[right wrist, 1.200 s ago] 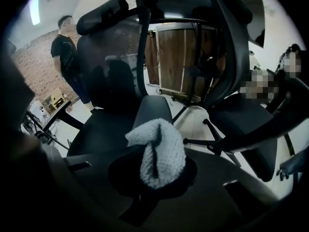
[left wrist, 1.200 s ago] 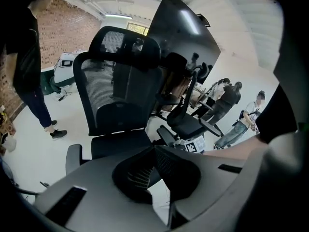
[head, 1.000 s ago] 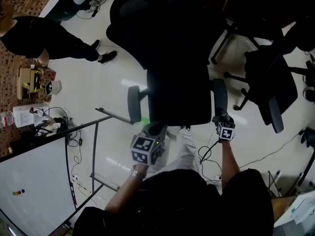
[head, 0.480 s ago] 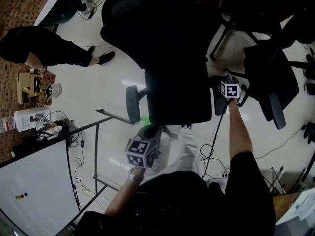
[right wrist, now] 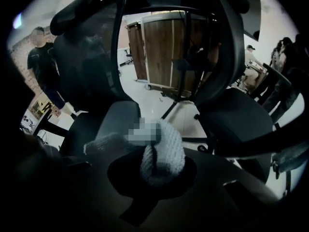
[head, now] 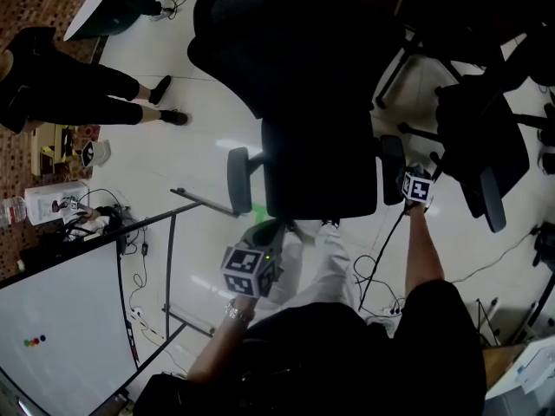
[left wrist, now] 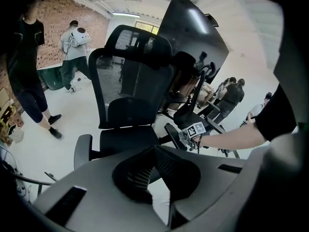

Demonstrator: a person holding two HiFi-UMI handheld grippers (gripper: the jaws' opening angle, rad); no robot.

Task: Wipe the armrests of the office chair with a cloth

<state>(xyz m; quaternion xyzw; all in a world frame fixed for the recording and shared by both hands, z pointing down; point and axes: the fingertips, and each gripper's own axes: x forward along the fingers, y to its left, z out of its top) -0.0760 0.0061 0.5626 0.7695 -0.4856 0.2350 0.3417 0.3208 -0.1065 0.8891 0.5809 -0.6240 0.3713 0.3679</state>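
Cloth (right wrist: pixel 163 151) at the right armrest, left one to come

Nearest the wearer, the left gripper (left wrist: pixel 154 150) hangs low in front of the seat (head: pixel 316 176). Its jaws are pressed together with nothing between them, and it plays no part in the wipe. A little farther out, the right gripper (head: pixel 411 178) pinches the pale knitted cloth, which bulges out ahead of its jaws. In the right gripper view the bunched cloth lies at the near end of the right armrest (head: pixel 392 168). It looks to be on the pad, though contact cannot be made out for sure.

Across the seat, the left armrest (head: pixel 238 181) stands bare, with no cloth or gripper near it. Behind rises the mesh backrest (head: pixel 277 42). Well beyond the chair, a bystander (head: pixel 52 76) in dark clothes stands on the pale floor.

Judging from this, the work is in its first half. The right armrest is the one in hand, and nothing shows how much of it is clean. The left armrest is probably the whole remaining job, and the cloth must cross over to reach it.
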